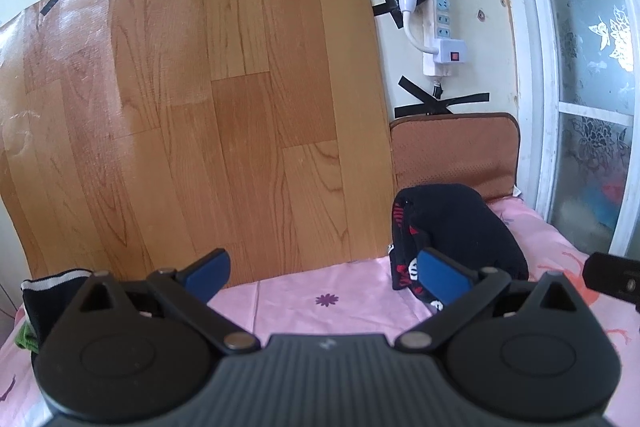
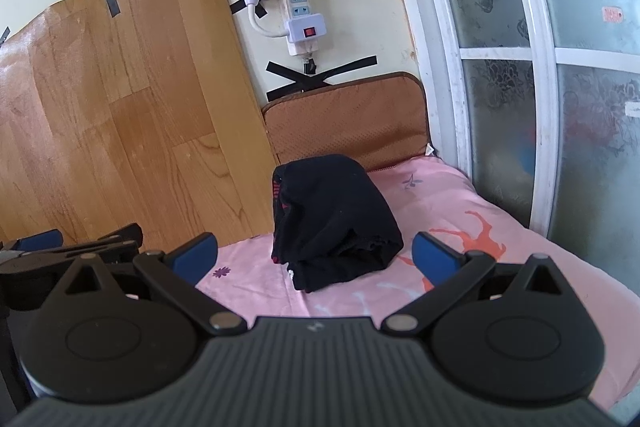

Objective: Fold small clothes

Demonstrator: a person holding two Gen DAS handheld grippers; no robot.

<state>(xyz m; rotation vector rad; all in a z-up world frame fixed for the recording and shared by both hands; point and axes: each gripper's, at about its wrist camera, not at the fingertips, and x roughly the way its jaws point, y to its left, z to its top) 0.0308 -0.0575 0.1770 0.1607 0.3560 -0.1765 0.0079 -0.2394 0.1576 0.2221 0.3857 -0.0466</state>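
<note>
One folded black garment (image 2: 334, 223) lies on the pink sheet (image 2: 460, 203). The left gripper (image 1: 324, 275) and the right gripper (image 2: 316, 255) both have their fingers wide apart, holding nothing.

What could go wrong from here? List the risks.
1. The folded black garment sits as a loose, bulky stack; a nudge from the open right gripper might unfold it.
2. The unfolded clothes lie at the pink sheet's left edge, mostly hidden behind the open left gripper, so the grasp may miss.
</note>
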